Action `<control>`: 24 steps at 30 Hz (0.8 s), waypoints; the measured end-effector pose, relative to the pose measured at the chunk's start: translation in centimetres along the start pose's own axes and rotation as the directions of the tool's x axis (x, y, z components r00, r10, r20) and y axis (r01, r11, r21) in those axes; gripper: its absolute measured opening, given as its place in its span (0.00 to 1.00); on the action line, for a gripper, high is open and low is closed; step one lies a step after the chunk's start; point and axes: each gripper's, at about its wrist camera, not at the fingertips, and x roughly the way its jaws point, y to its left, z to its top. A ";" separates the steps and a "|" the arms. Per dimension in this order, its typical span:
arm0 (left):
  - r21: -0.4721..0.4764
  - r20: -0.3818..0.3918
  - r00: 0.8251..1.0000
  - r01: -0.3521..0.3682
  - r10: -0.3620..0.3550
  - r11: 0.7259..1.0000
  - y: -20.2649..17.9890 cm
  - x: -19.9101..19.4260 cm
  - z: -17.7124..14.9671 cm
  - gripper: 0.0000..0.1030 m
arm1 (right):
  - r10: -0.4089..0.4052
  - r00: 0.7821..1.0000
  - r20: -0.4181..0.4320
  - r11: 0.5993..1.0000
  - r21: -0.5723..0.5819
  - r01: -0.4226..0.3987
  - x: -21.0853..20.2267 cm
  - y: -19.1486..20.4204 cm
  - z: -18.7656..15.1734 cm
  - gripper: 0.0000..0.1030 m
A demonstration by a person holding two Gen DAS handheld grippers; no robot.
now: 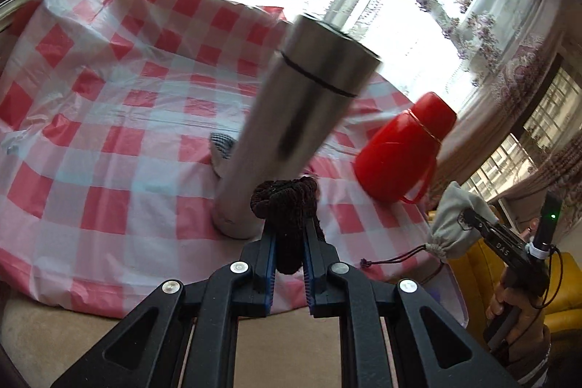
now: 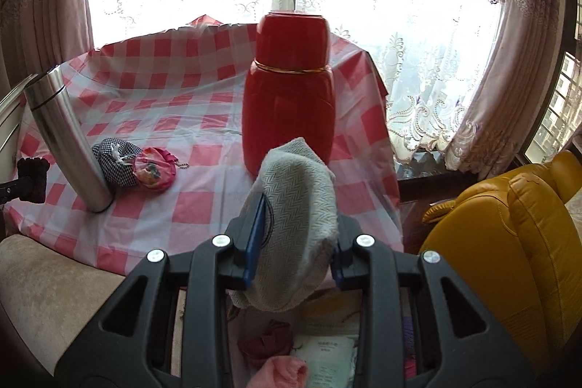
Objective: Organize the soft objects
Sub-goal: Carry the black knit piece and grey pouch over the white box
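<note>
The left gripper (image 1: pixel 289 235) is squeezed tight on a dark knit glove (image 1: pixel 287 206), low over the checked tablecloth (image 1: pixel 109 119), with the silver flask (image 1: pixel 291 119) at 12 o'clock. The right gripper (image 2: pixel 294 228) pinches a grey drawstring pouch (image 2: pixel 294 206), with the red flask (image 2: pixel 289 90) at 12 o'clock.

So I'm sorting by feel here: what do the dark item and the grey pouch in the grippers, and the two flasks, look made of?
Dark brown knitted item: looped, chunky yarn, likely wool or acrylic.
Grey drawstring pouch: matte woven cloth with a herringbone pattern.
Tall silver flask: brushed metal sheen, probably stainless steel.
Red flask: glossy, reflective; plastic or lacquered metal, unclear.
</note>
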 end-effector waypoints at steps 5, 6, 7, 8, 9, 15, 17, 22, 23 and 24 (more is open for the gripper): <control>0.062 -0.052 0.994 0.102 -0.099 0.993 -5.1 1.2 -1.5 0.13 | -0.044 0.999 -0.026 0.999 0.023 0.044 -1.4 -3.0 -1.9 0.34; 0.075 -0.064 0.992 0.117 -0.112 0.990 -6.1 1.5 -1.9 0.13 | -0.052 0.998 -0.032 0.998 0.027 0.053 -1.6 -3.6 -2.3 0.34; 0.090 -0.076 0.989 0.131 -0.125 0.987 -7.1 1.8 -2.2 0.13 | -0.061 0.997 -0.039 0.998 0.031 0.062 -1.8 -4.1 -2.7 0.34; 0.104 -0.086 0.987 0.143 -0.134 0.984 -8.0 2.0 -2.5 0.13 | -0.067 0.997 -0.045 0.997 0.036 0.069 -1.9 -4.7 -3.1 0.34; 0.118 -0.096 0.985 0.154 -0.143 0.981 -8.9 2.3 -2.8 0.13 | -0.073 0.996 -0.052 0.996 0.041 0.075 -2.0 -5.2 -3.6 0.34; 0.171 -0.160 0.970 0.207 -0.180 0.963 -12.9 3.4 -4.7 0.13 | -0.088 0.991 -0.101 0.994 0.062 0.094 -2.5 -7.4 -6.1 0.34; 0.181 -0.185 0.965 0.220 -0.187 0.958 -13.8 3.8 -5.4 0.13 | -0.091 0.989 -0.115 0.993 0.064 0.099 -2.5 -8.0 -6.7 0.34; 0.219 -0.229 0.953 0.249 -0.198 0.944 -16.2 4.6 -7.0 0.13 | -0.102 0.983 -0.151 0.992 0.062 0.113 -2.8 -9.5 -8.2 0.34; 0.227 -0.235 0.952 0.251 -0.197 0.941 -16.6 4.8 -7.2 0.13 | -0.104 0.982 -0.158 0.991 0.064 0.115 -2.8 -9.8 -8.4 0.34; 0.234 -0.242 0.950 0.254 -0.197 0.939 -17.0 4.9 -7.5 0.13 | -0.107 0.981 -0.163 0.991 0.066 0.119 -2.9 -10.0 -8.6 0.34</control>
